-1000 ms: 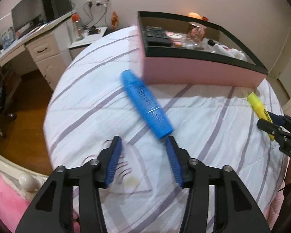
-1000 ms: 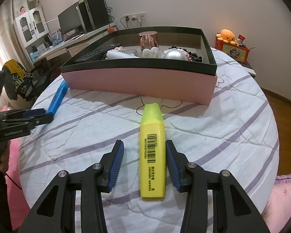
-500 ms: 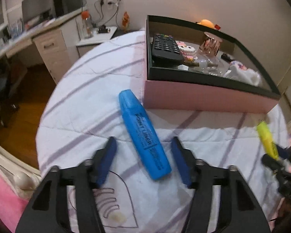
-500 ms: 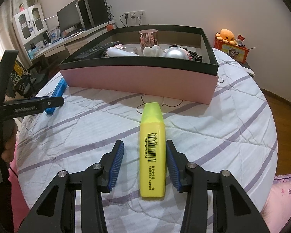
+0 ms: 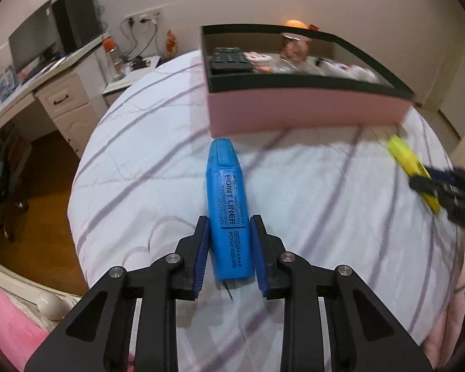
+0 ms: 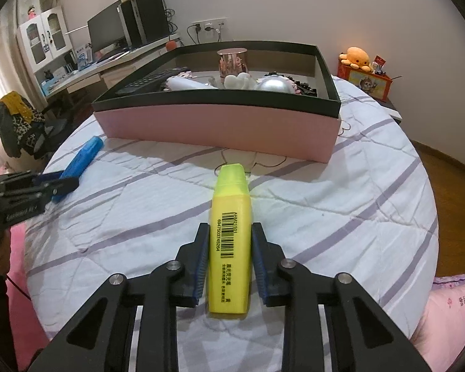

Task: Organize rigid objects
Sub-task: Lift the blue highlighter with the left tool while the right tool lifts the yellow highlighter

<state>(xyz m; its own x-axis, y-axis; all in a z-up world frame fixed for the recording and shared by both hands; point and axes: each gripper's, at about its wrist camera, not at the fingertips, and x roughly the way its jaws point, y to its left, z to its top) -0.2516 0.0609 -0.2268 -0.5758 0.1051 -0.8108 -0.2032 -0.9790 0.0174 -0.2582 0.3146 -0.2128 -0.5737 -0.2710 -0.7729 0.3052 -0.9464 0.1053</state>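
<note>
A blue highlighter (image 5: 226, 179) lies on the striped white bedspread (image 5: 325, 204), pointing at the pink box (image 5: 294, 111). My left gripper (image 5: 229, 221) is shut on its rear half, both blue pads pressed to its sides. A yellow highlighter (image 6: 232, 204) with a barcode lies in front of the same box (image 6: 217, 125). The jaws of my right gripper (image 6: 229, 228) are closing on it, with the pads against its sides. Each wrist view catches the other gripper at its edge: the right gripper (image 5: 434, 183) and the left gripper (image 6: 55, 183).
The black-rimmed box holds a remote control (image 5: 229, 60), a copper cup (image 6: 232, 62), a silver ball (image 6: 272, 85) and several small items. A desk with a monitor (image 6: 108, 31) stands beyond the bed's left side. An orange plush (image 6: 356, 57) sits at the right. Wooden floor (image 5: 40, 186) lies past the bed edge.
My left gripper moved forward around the blue highlighter and shut on it. My right gripper's jaws narrowed from a loose straddle onto the yellow highlighter without shifting place.
</note>
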